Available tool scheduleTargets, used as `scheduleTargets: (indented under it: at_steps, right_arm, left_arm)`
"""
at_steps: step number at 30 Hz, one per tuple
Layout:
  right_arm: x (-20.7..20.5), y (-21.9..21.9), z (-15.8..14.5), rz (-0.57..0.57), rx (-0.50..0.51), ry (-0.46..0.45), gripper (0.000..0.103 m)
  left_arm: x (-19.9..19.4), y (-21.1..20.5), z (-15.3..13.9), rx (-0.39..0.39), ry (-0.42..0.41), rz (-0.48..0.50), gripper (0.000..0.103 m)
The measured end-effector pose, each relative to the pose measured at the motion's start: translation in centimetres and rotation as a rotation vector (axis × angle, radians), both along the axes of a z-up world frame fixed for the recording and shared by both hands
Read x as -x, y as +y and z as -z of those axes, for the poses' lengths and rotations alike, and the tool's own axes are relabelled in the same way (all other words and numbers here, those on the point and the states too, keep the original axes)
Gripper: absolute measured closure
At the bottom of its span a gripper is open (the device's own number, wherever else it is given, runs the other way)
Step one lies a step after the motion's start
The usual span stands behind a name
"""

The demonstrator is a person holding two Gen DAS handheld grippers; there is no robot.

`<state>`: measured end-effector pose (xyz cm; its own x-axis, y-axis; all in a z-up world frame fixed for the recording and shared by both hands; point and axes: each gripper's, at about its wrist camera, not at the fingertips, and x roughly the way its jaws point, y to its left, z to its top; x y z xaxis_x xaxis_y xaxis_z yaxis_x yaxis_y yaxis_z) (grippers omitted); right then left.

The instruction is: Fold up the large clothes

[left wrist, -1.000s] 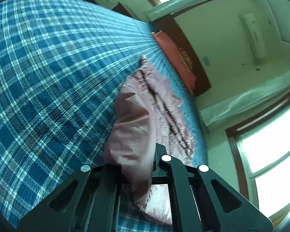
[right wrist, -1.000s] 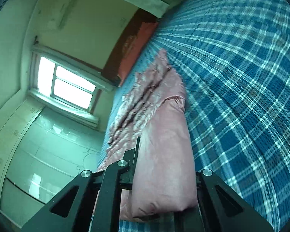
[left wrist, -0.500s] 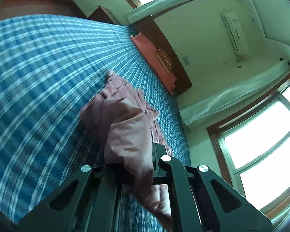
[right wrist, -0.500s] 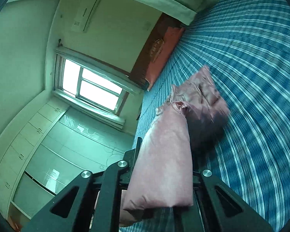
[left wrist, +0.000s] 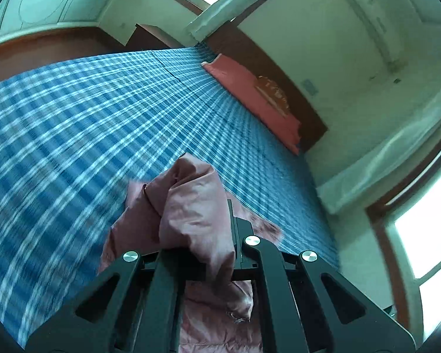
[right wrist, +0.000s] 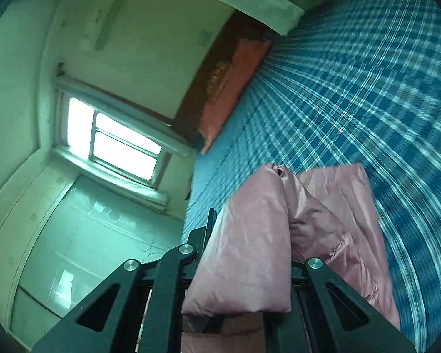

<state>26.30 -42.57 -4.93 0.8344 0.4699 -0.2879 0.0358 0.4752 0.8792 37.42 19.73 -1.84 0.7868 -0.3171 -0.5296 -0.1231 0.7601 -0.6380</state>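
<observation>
A pink padded garment (left wrist: pixel 191 214) hangs bunched from my left gripper (left wrist: pixel 203 253), which is shut on a thick fold of it, lifted above the blue plaid bed (left wrist: pixel 73 123). In the right wrist view the same pink garment (right wrist: pixel 250 250) drapes over my right gripper (right wrist: pixel 244 267), which is shut on another fold. The rest of the garment (right wrist: pixel 352 223) trails down onto the bed (right wrist: pixel 367 88). The fingertips of both grippers are hidden by cloth.
A red pillow (left wrist: pixel 250 97) lies at the head of the bed against a dark wooden headboard (left wrist: pixel 279 70); it also shows in the right wrist view (right wrist: pixel 232 88). Windows (right wrist: pixel 117 141) and white cabinets (right wrist: pixel 73 250) line the walls.
Both grippers have risen and tilted up with the garment. The garment, spread long on the bed a second ago, is now gathered and mostly lifted off it.
</observation>
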Motion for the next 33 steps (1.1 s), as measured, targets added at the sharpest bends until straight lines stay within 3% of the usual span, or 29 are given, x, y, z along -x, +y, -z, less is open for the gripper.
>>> scheduleTargets:
  at_steps: [8,14,16,18,20,22,24,30,33]
  right_arm:
    - [-10.8,-0.6,6.8,0.014,0.025,0.181,0.094]
    - [-13.3,-0.4,8.7,-0.008,0.065,0.225,0.085]
    - [-13.4,-0.5,8.5,-0.016,0.069,0.219,0.079]
    - [-13.4,-0.7,7.9,-0.024,0.073,0.203,0.068]
    - [-13.2,-0.8,7.1,-0.021,0.087,0.186,0.061]
    - [-12.9,-0.9,6.1,-0.018,0.106,0.167,0.047]
    - [-12.6,-0.9,5.3,0.002,0.115,0.148,0.038]
    - [-10.9,0.0,4.1,0.009,0.177,0.134,0.038]
    - [-10.9,2.2,3.7,-0.012,0.291,0.158,0.038]
  left_arm:
    - [-6.5,-1.4,7.9,-0.11,0.129,-0.002,0.099]
    - [-8.7,-1.5,11.2,-0.15,0.175,0.015,0.094]
    - [-8.7,-1.1,11.0,-0.125,0.164,0.019,0.09]
    - [-8.7,-0.7,10.7,-0.091,0.164,0.024,0.079]
    - [-8.2,-0.2,9.9,-0.039,0.144,0.028,0.046]
    - [-7.1,0.3,8.6,-0.021,0.106,0.004,0.04]
    - [-6.3,0.5,7.6,-0.024,0.089,0.002,0.038]
    - [-2.7,0.0,5.8,-0.119,0.05,0.032,0.038]
    - [-1.3,-2.0,5.9,-0.191,0.057,0.086,0.038]
